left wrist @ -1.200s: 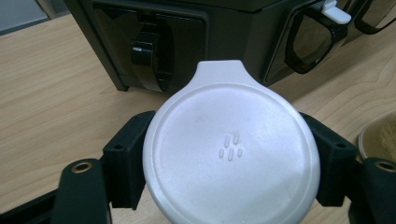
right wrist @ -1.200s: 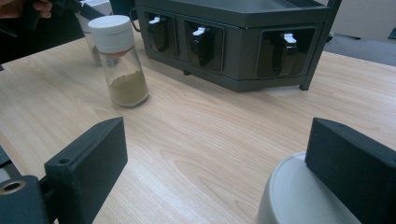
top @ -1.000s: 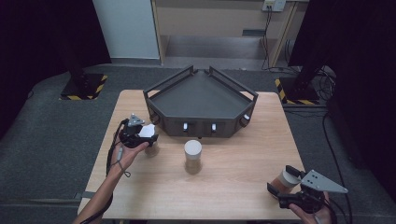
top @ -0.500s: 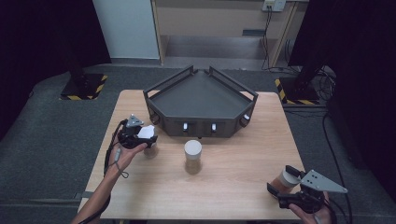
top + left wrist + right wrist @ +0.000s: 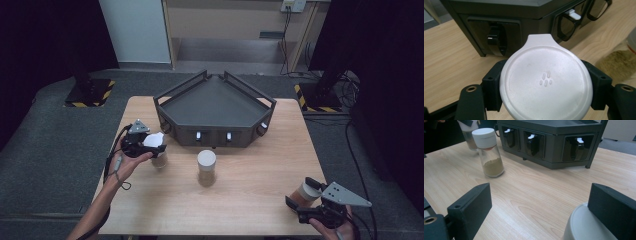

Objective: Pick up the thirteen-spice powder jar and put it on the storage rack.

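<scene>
Spice jar (image 5: 159,152) sits pinched at its white lid (image 5: 546,85) between the left gripper (image 5: 150,147) jaws, rack (image 5: 215,112) unloaded, right gripper (image 5: 544,212) jaws spread.

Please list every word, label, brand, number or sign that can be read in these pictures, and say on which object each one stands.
No readable words, brands or numbers.
White jar lid held in the left gripper: a small cluster of embossed dashes, a mark and not letters.
Spice jar in mid-table: no label visible.
Dark rack: white levers and knobs, no lettering.
Stand bases on the floor: yellow-black hazard stripes, no text.
</scene>
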A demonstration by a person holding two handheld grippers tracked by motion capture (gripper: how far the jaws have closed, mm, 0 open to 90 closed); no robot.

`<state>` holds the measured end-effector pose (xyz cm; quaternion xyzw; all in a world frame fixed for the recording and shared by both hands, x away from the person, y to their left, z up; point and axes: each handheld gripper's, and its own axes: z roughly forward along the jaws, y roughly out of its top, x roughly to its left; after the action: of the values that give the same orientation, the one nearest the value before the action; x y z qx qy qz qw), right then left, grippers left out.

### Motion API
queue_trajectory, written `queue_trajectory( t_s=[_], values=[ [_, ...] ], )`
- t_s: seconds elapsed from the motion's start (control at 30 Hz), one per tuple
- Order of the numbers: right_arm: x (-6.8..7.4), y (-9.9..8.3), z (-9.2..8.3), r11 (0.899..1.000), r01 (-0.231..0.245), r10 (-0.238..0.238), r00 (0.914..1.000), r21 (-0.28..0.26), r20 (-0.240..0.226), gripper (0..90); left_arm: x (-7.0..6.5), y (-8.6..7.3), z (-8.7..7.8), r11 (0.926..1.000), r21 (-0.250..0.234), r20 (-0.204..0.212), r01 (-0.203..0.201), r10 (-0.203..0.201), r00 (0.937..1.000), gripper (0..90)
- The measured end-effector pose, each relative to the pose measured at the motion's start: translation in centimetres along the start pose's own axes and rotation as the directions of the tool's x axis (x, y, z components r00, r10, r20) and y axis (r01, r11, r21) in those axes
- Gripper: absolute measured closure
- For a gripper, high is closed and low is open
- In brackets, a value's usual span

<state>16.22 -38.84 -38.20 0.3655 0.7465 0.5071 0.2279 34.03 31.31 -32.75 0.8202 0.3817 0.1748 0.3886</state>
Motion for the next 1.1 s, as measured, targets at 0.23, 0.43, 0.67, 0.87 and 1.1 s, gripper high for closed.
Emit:
queue_trajectory(
  t_s=[0.23, 0.43, 0.67, 0.87, 1.1],
  values=[
    [0.0, 0.0, 0.1, 1.0, 0.001, -0.001, 1.0, 0.001, -0.004, 5.5, 0.2, 1.6, -0.7, 0.9972, 0.019, 0.067, -0.072, 0.071, 0.9952, 29.9],
    [-0.1, 0.0, 0.1, 1.0, -0.003, 0.003, 1.0, -0.001, -0.007, 5.5, 0.5, 2.9, -1.2, 0.9944, 0.013, 0.119, -0.105, 0.102, 0.9876, 29.9],
    [-0.1, 0.0, 0.1, 1.0, -0.003, 0.003, 1.0, 0.0, -0.008, 5.3, 0.7, 4.6, -1.7, 0.9904, 0.007, 0.158, -0.138, 0.136, 0.9781, 29.9],
    [-0.1, 0.0, 0.1, 1.0, -0.003, 0.003, 1.0, -0.001, -0.009, 5.3, 0.7, 5.8, -1.9, 0.9868, 0.006, 0.175, -0.162, 0.159, 0.9718, 29.9],
    [-0.1, 0.0, 0.1, 1.0, -0.003, 0.003, 0.9999, 0.0, -0.01, 5.3, 0.7, 7.0, -2.3, 0.9839, 0.002, 0.183, -0.179, 0.176, 0.9673, 29.9]
  ],
)
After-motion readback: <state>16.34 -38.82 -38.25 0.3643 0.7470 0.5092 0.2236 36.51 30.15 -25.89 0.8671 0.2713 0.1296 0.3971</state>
